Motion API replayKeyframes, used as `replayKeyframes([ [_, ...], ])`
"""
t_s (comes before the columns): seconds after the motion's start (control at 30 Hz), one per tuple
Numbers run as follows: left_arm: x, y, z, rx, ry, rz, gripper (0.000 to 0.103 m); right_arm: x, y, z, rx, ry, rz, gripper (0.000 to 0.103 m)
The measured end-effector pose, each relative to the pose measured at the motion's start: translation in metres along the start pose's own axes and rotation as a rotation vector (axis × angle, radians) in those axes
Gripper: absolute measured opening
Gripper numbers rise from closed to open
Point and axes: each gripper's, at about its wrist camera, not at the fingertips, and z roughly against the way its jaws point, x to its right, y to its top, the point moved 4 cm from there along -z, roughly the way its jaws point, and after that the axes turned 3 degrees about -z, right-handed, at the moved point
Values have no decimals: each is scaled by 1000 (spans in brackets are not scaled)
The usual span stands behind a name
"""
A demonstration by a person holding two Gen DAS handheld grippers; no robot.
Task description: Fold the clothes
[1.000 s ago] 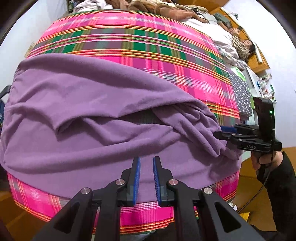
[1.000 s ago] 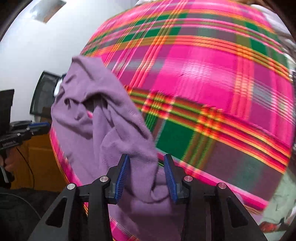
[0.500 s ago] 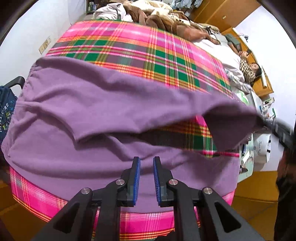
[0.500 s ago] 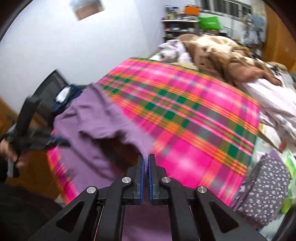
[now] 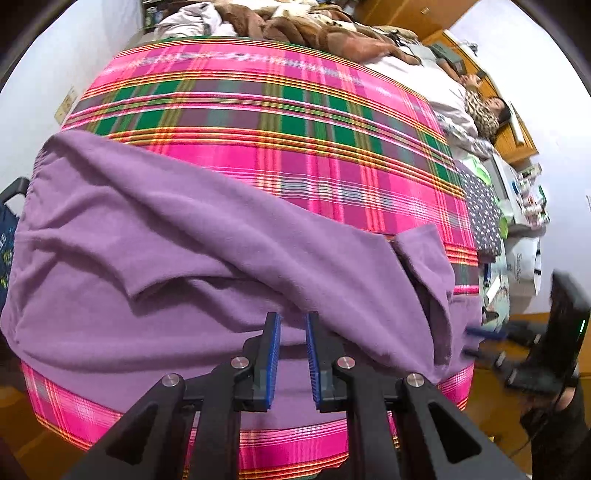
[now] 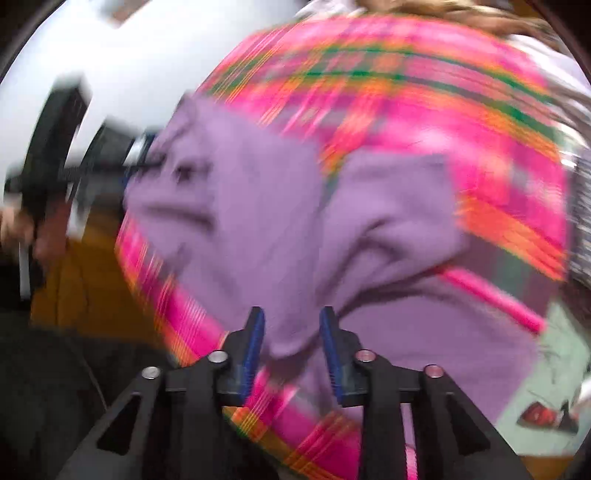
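Observation:
A purple long-sleeved garment (image 5: pixel 184 240) lies spread across the near end of a pink and green plaid bedcover (image 5: pixel 277 110). Its right sleeve is laid back over the body, cuff up near the right edge. My left gripper (image 5: pixel 291 332) hovers over the garment's lower middle, its jaws a narrow gap apart with nothing between them. In the blurred right wrist view, my right gripper (image 6: pixel 291 332) is open above a loose fold of the same garment (image 6: pixel 240 206). The left wrist view also shows my right gripper (image 5: pixel 480 339) as a blur off the bed's right corner.
Brown blankets and clothes (image 5: pixel 314 26) are piled at the bed's far end. A person (image 5: pixel 487 110) lies at the far right. A dark dotted cloth (image 5: pixel 484 218) and white bags (image 5: pixel 524 258) sit along the right side. A black chair (image 5: pixel 11 188) stands at the left.
The right gripper shut on the sleeve, lifted it and carried it across. It has now opened, and the sleeve lies on the garment. The left gripper has barely moved.

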Motion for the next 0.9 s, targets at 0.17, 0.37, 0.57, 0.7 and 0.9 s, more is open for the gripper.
replayKeyframes([
  [0.17, 13, 3, -3, -10, -7, -31, 15, 26, 36, 17, 118, -128, -95, 44],
  [0.37, 9, -6, -1, -11, -7, -13, 15, -6, 61, -43, 12, -148, 20, 45],
  [0.57, -1, -14, 2, -12, -10, 8, 15, 3, 60, -60, -7, -225, 8, 11],
  [0.7, -5, -12, 2, -15, -21, -2, 15, 10, 64, -39, 64, -242, -34, 9],
  [0.9, 8, -1, 7, -7, -55, -89, 15, 16, 53, 31, 289, -270, -203, 9],
])
